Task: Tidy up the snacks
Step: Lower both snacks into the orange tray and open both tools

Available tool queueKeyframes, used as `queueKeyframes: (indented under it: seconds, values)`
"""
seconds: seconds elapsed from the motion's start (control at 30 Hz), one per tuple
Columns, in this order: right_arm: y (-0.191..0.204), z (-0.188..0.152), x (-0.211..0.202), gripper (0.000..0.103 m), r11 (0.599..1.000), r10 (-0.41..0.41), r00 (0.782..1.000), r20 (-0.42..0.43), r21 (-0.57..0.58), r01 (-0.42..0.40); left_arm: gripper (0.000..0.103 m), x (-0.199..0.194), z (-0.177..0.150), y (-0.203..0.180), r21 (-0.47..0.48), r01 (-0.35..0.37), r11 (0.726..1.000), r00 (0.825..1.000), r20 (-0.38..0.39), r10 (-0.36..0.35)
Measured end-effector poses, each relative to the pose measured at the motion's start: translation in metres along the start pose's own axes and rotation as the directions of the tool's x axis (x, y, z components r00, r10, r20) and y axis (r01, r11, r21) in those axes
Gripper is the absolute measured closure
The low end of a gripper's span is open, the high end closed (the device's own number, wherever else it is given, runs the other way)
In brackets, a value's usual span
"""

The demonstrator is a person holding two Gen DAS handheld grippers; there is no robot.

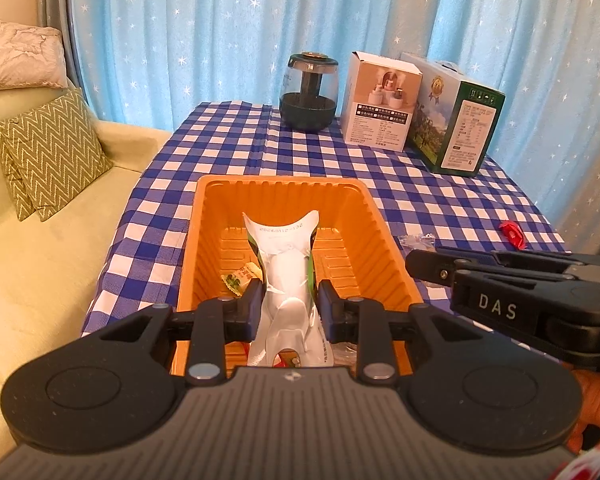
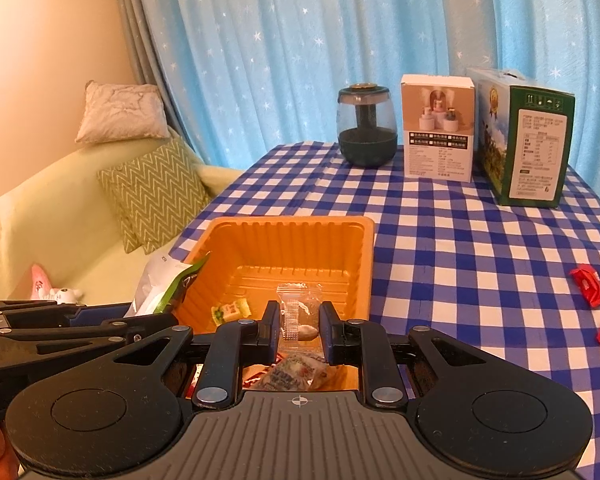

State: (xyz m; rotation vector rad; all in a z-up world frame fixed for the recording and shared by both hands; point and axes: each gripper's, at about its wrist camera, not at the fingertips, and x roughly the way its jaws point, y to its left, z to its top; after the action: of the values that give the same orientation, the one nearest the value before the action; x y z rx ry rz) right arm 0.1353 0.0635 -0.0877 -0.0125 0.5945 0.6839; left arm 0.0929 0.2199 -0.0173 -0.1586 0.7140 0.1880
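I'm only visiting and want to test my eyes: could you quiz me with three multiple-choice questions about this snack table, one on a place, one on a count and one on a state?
1. Where is the dark glass jar?
A. in the tray
B. at the table's far edge, left of the white box
C. on the sofa

2. How many red candies lie on the checked cloth in the right wrist view?
A. two
B. none
C. five

3. What is the left gripper doing?
A. hanging open
B. lying flat
C. clamping a white-and-green packet over the orange tray

Answers: B, it stands by the curtain; A, both sit right of the tray; C, its pads pinch the packet.
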Motion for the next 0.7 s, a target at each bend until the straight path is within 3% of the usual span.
queueKeyframes:
  seconds: [0.6,0.7]
  values:
    - [-0.011,0.002,0.017,0.082,1.0,-0.012,1.0,-0.012,0.021,0.012,0.077,0.032,0.006,0.001,0.03,-0.001,1.0,1.0,-0.029,0.002]
    - [-0.012,0.002,0.016,0.082,1.0,-0.016,1.0,-0.014,0.024,0.016,0.072,0.039,0.006,0.001,0.027,0.003,1.0,0.999,-0.038,-0.002]
